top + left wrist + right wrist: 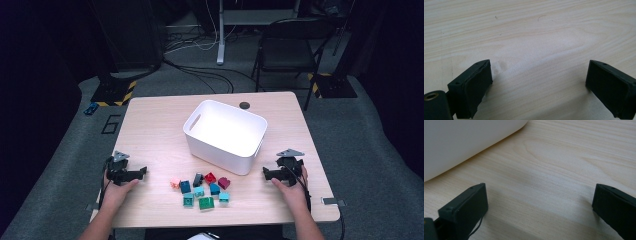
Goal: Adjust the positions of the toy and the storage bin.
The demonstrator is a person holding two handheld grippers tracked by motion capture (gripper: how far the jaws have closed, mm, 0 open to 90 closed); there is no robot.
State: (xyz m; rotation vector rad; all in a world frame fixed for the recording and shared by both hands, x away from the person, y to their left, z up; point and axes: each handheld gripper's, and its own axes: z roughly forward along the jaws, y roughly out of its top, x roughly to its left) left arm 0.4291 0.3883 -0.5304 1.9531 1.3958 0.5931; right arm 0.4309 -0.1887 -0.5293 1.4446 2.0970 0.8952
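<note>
The bin is cut off by the top and left edges of the right gripper view. In the high view the blocks are too small to tell studs.

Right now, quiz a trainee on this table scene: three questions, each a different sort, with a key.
1. True or false: the left claw grips a block.
2. Multiple choice: the white bin stands (a) between the person and the blocks, (b) beyond the blocks, (c) off the table.
3. Fill in: the right claw has its jaws ____.

Key: 1 false: its jaws are open over bare wood. 2 b. 3 open.
</note>
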